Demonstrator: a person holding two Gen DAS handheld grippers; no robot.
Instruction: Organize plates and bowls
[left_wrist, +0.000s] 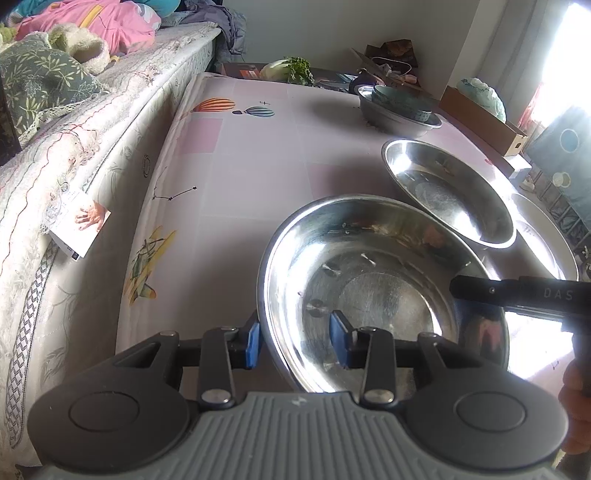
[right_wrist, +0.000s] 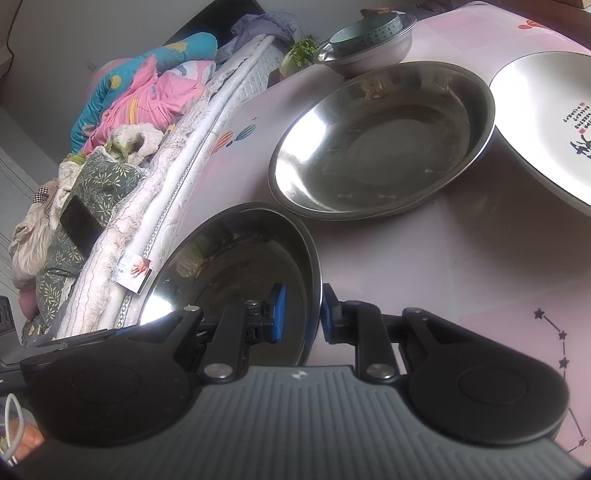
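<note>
Honestly, with the left claw and right claw each pinching opposite rims of the near steel bowl on the worktop, one thin-edge slip could tip it against the neighbouring steel bowl

Steel bowls on pink tablecloth

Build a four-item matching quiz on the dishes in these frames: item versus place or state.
Items:
1. near steel bowl
2. second steel bowl
3. white plate
4. teal bowl

Descriptions:
A. nested inside a steel basin at the table's far end
B. rim sits between the fingers of the left gripper and of the right gripper
C. printed with dark figures and text
D. empty, ungripped, on the tablecloth

Pairs: 1-B, 2-D, 3-C, 4-A
</note>
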